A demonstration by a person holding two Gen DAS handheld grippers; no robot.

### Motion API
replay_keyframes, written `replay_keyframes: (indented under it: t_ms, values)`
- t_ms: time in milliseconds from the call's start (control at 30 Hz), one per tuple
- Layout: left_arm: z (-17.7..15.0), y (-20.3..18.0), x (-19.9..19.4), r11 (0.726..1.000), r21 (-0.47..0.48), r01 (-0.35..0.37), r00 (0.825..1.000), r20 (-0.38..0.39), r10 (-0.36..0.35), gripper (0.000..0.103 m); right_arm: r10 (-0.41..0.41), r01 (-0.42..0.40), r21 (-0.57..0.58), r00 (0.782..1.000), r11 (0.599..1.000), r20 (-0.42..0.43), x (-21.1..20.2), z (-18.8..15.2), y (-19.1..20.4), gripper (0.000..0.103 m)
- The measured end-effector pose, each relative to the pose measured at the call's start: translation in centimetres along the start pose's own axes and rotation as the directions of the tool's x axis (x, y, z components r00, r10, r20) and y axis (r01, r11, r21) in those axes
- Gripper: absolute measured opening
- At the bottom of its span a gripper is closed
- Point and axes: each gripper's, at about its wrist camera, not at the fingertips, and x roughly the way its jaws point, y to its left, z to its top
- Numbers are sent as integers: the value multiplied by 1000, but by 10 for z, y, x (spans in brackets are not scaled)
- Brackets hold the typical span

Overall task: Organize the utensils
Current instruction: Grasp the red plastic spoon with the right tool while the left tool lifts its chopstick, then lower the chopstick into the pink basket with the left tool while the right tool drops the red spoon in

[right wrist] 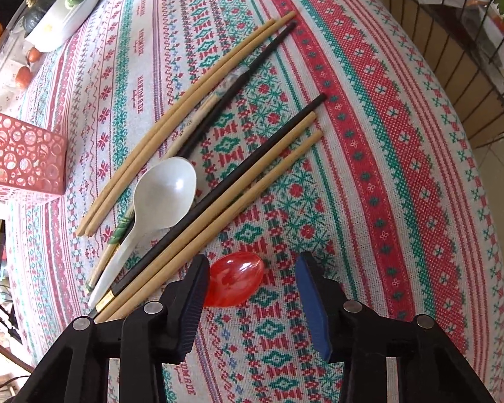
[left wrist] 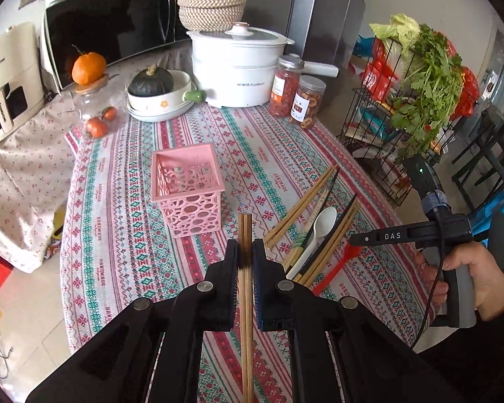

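My left gripper (left wrist: 245, 252) is shut on a pair of brown wooden chopsticks (left wrist: 245, 305), held above the table just in front of the pink perforated basket (left wrist: 188, 188). The basket looks empty; it also shows at the left edge of the right wrist view (right wrist: 23, 161). My right gripper (right wrist: 252, 275) is open and empty, low over the bowl of a red plastic spoon (right wrist: 235, 278), which lies between the fingers. Beside it lie a white spoon (right wrist: 161, 198), several wooden chopsticks (right wrist: 184, 114) and black chopsticks (right wrist: 238, 174). The right gripper also shows in the left wrist view (left wrist: 356, 238).
The patterned tablecloth (left wrist: 124, 235) covers the table. At the back stand a white pot (left wrist: 238, 67), two jars (left wrist: 295, 94), a bowl with a dark squash (left wrist: 158, 90) and a microwave (left wrist: 117, 23). A wire rack with greens (left wrist: 413, 94) stands off the table's right edge.
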Motion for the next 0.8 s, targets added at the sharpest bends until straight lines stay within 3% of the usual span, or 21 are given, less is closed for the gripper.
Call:
replay_keyframes:
  t_ms: [133,233,400,533,667,800]
  values:
    - [-7,11,-3,1000,-5,-5,1000,12,5,8,21,-21,-4,999,1000,24,3,-3,2,27]
    - [-10,17,-7,1000,-12,-12,1000,27,12,8,34,-34,-2,998,999,46,6,-3,0,9]
    - [-13,24,-15,1000,-28,-6,999,47,7,8,91,-94,34,993,995,81,3,-6,-10,5]
    - [-14,28,-30,999,-34,-22,995,97,25,8,87,-81,-39,983,996,162,-28,-9,4,3]
    - [-8,31,-55,999,-41,-21,985,168,28,7,96,-55,-156,958,986,269,-70,-17,36,2]
    - [0,36,-85,998,-56,-35,962,270,49,7,106,-3,-255,913,967,394,-108,-27,71,1]
